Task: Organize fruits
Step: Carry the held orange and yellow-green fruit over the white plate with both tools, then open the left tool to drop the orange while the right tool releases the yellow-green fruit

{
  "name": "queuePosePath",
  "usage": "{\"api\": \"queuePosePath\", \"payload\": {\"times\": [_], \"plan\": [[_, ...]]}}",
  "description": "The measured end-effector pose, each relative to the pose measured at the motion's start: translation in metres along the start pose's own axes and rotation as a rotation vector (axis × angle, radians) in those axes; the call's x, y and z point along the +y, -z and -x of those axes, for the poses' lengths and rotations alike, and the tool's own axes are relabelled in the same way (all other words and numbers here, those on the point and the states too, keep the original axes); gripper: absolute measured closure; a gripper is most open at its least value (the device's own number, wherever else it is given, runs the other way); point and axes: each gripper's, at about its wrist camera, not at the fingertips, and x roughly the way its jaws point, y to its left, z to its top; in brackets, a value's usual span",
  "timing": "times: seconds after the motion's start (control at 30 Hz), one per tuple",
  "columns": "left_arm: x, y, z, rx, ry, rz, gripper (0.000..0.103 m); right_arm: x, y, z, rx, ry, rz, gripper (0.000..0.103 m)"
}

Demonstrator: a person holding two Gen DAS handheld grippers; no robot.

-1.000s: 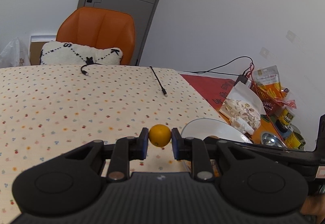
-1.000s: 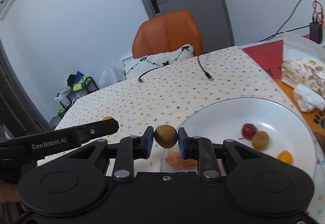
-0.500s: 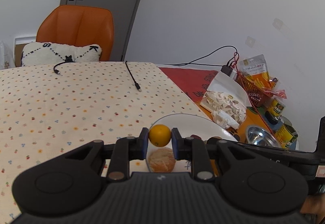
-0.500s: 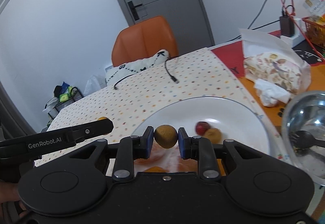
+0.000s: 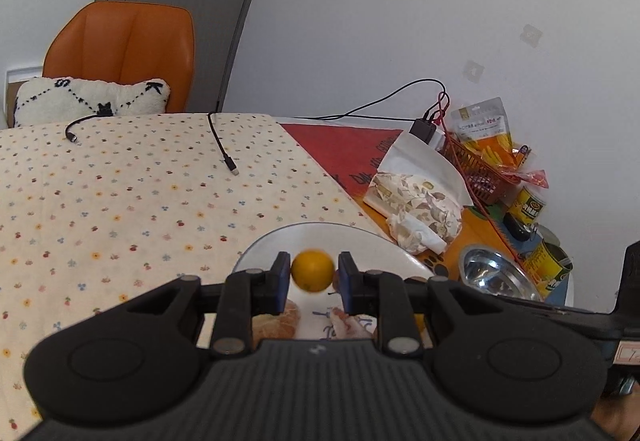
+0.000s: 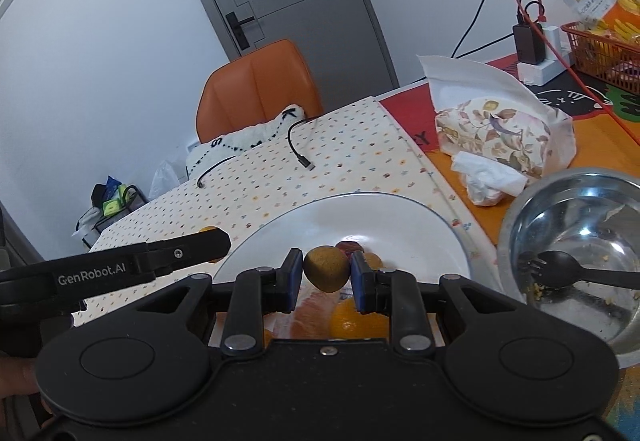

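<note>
Over the white plate [image 5: 320,237] on the bench, the left hand-held gripper [image 5: 312,276] has just been opening, its pads slightly clear of the orange fruit [image 5: 312,270] between them. The right hand-held gripper [image 6: 326,273] clamps a brown fruit [image 6: 326,268].

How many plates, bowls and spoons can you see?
Plate: 1
Bowl: 1
Spoon: 1
Total: 3
</note>
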Motion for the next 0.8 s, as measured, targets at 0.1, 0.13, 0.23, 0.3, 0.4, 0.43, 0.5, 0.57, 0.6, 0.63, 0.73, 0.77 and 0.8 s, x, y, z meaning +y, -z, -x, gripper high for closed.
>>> {"api": "queuePosePath", "payload": {"times": [0.1, 0.13, 0.23, 0.3, 0.4, 0.43, 0.5, 0.57, 0.6, 0.63, 0.73, 0.77, 0.8], "plan": [[0.003, 0.000, 0.001, 0.005, -0.015, 0.008, 0.077, 0.000, 0.001, -0.001, 0.001, -0.005, -0.002, 0.079], [0.005, -0.001, 0.001, 0.007, -0.020, 0.013, 0.077, 0.000, 0.001, -0.001, 0.002, -0.007, -0.001, 0.079], [0.010, -0.001, 0.003, 0.013, -0.036, 0.025, 0.076, 0.001, 0.001, -0.002, 0.003, -0.012, -0.004, 0.079], [0.013, -0.001, 0.006, 0.013, -0.046, 0.025, 0.069, 0.001, 0.002, -0.003, 0.003, -0.014, -0.004, 0.079], [0.015, 0.001, 0.012, 0.011, -0.065, 0.018, 0.057, 0.004, 0.001, -0.004, 0.001, -0.022, -0.004, 0.079], [0.016, 0.002, 0.014, 0.010, -0.072, 0.017, 0.051, 0.005, 0.001, -0.004, 0.000, -0.025, -0.003, 0.079], [0.019, 0.003, 0.019, 0.006, -0.085, 0.019, 0.044, 0.009, 0.000, -0.006, -0.001, -0.034, 0.001, 0.079], [0.023, 0.003, 0.024, 0.004, -0.097, 0.024, 0.038, 0.013, 0.000, -0.008, -0.003, -0.039, 0.012, 0.079], [0.024, 0.004, 0.026, 0.003, -0.103, 0.026, 0.035, 0.015, -0.001, -0.008, -0.004, -0.040, 0.017, 0.079], [0.026, 0.004, 0.029, 0.001, -0.110, 0.025, 0.032, 0.017, -0.001, -0.009, -0.005, -0.043, 0.019, 0.079], [0.031, 0.003, 0.038, -0.013, -0.123, 0.025, 0.027, 0.025, -0.003, -0.012, -0.006, -0.054, 0.033, 0.079], [0.032, 0.003, 0.040, -0.017, -0.126, 0.029, 0.026, 0.029, -0.003, -0.013, -0.006, -0.057, 0.042, 0.079], [0.034, 0.003, 0.043, -0.021, -0.129, 0.033, 0.024, 0.032, -0.003, -0.014, -0.006, -0.063, 0.052, 0.077]]}}
